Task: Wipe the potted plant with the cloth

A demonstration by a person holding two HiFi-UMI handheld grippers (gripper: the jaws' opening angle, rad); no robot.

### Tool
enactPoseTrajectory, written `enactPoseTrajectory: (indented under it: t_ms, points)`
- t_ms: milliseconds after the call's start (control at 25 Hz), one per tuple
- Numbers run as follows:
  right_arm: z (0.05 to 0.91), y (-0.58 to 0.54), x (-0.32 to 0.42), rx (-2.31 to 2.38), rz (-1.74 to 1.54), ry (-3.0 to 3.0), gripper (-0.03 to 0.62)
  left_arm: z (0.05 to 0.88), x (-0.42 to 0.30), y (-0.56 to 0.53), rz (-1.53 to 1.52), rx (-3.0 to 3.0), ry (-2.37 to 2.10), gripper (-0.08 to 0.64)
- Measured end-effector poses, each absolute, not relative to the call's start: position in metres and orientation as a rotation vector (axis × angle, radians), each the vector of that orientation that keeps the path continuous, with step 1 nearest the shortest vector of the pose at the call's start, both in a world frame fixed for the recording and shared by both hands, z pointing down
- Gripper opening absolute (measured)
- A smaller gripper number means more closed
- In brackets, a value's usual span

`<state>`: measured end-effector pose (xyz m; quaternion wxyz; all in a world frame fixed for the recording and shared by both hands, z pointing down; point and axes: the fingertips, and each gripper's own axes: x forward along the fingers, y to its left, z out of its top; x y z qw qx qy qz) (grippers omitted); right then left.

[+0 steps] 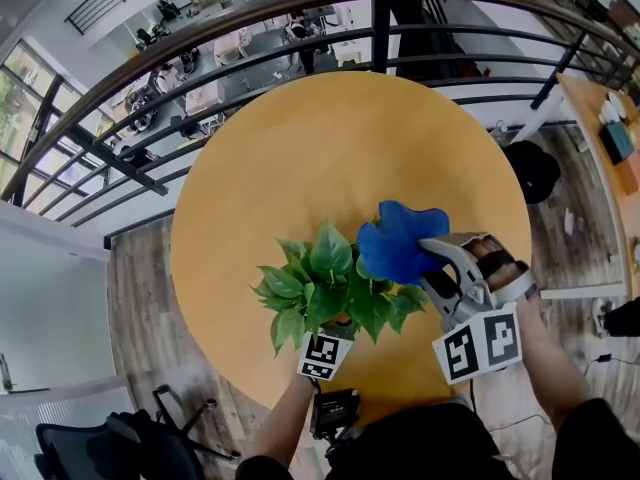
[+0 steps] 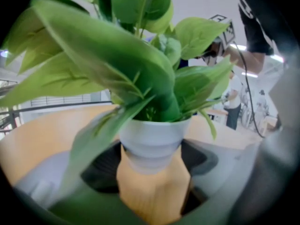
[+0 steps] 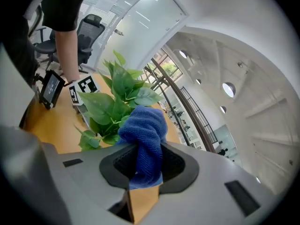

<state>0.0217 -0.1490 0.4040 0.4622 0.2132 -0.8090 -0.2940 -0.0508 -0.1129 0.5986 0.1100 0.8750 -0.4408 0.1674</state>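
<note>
Pretty clearly an office mezzanine: round yellow wooden desk [image 1: 330, 138] beside a black metal railing [image 1: 381, 33], rows of workstations [image 1: 232, 43] on the floor below, and a black swivel office chair [image 3: 89, 32].

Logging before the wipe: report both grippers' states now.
Left gripper: shut on the plant pot.
Right gripper: shut on the blue cloth.

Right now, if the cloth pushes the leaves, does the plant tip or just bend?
Leaves look thin and long-stemmed, so they'd probably bend under the cloth. The pot looks small under a wide crown, likely tippy alone; the left gripper clamps it, so it should hold.
</note>
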Motion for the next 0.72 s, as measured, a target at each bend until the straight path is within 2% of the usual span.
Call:
enactPoseTrajectory:
  t_ms: [400, 720]
  points:
    - [0.444, -0.072, 0.001, 0.282, -0.879, -1.877, 0.103, 0.597, -0.05, -0.112, 0.487, 2.567, -1.288, 0.397]
    - [0.42, -0.037, -0.025, 0.215, -0.747, -2.098, 0.104, 0.597, -0.049, -0.113, 0.486, 2.57, -1.285, 0.397]
